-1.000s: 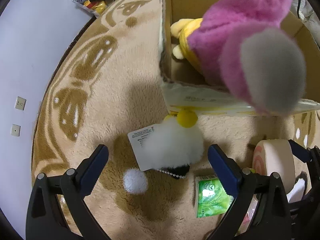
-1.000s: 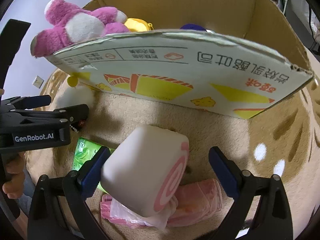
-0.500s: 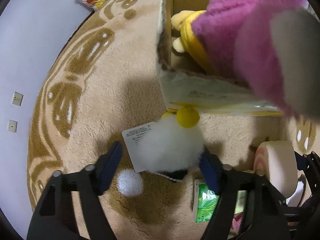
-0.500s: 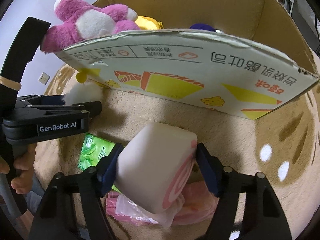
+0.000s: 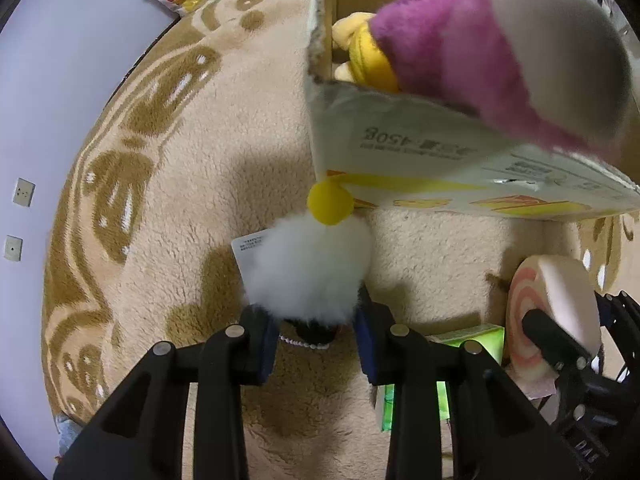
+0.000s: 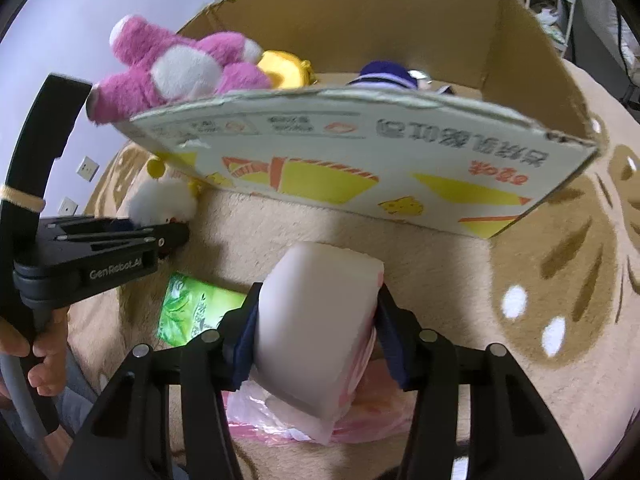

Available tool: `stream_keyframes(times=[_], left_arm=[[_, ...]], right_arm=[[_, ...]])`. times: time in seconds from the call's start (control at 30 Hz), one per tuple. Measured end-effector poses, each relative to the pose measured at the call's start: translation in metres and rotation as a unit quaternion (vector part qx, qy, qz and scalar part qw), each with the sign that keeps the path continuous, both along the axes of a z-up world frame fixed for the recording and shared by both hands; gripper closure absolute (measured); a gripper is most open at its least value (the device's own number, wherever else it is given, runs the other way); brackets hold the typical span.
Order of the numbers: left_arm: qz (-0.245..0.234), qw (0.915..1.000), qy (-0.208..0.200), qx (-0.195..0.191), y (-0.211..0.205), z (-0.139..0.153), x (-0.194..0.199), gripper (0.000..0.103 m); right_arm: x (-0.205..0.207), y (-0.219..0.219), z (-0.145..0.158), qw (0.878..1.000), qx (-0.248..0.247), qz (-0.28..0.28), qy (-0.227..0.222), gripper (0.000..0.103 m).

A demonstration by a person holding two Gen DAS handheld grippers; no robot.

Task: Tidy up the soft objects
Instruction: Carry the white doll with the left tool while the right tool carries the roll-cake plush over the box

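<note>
A beige rug with a tan leaf pattern covers the floor, and on it stands a big open cardboard box, its printed front flap folded down toward the two grippers. Inside the box already lie a pink plush bear, a yellow plush and something purple (only its top shows).

Next in size is a swirl-roll cushion, cream with a pink spiral end. In the right wrist view it sits between the fingers of the right gripper, which are closing and already pressing its sides. Its long axis runs from the fingers toward 12 o'clock, pointing at the box flap. Under it lies a crumpled pink plastic bag, and at 9 o'clock a green tissue pack.

Smaller still is a white fluffy plush with a yellow pom-pom and a paper tag. In the left wrist view it lies on the rug at 12 o'clock from the left gripper, whose fingers are drawn narrow on its lower end.

The box opening lies at 12 o'clock from both grippers, so I judge the coming move is a lift over the flap, and the left hand looks nearer the box corner.
</note>
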State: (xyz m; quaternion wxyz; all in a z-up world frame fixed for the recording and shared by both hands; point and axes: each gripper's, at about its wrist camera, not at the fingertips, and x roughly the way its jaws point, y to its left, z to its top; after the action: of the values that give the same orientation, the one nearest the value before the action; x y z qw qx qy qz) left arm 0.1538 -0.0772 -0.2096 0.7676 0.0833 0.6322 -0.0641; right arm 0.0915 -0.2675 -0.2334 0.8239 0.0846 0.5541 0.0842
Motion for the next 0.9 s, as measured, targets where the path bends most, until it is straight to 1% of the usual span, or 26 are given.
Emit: stream_keyframes(times=[0.17,0.3,0.43,0.53,0.67,0.8,0.9], left_arm=[[-0.002,1.0,0.005,0.001,0.003,0.005,-0.011,0.072],[-0.004,1.0,0.004,-0.003,0.007,0.006,-0.019,0.072],[-0.028,0.9993,0.007,-0.024,0.004,0.01,-0.026,0.073],[-0.037,0.9989,-0.009,-0.026,0.002,0.019,-0.032,0.073],[-0.033,0.9987,-0.025,-0.028,0.008,0.028,-0.04,0.073],[-0.031,0.9979,-0.044,-0.034,0.013,0.039,-0.05,0.073],[-0.034,0.9969,-0.063,-0.033,0.016,0.053,-0.059,0.073]], right_arm=[[-0.004,-0.02,0.005,1.0,0.012,-0.029,-0.003,0.048],[-0.006,-0.026,0.008,0.999,0.012,-0.034,-0.005,0.048],[-0.007,-0.026,0.013,0.999,0.009,-0.029,-0.014,0.047],[-0.005,-0.016,0.013,1.0,0.004,-0.018,-0.019,0.047],[-0.008,-0.012,0.017,1.0,-0.004,-0.011,-0.027,0.048],[-0.015,-0.012,0.028,0.999,-0.007,-0.016,-0.046,0.048],[-0.021,-0.016,0.04,0.998,-0.003,-0.023,-0.064,0.048]])
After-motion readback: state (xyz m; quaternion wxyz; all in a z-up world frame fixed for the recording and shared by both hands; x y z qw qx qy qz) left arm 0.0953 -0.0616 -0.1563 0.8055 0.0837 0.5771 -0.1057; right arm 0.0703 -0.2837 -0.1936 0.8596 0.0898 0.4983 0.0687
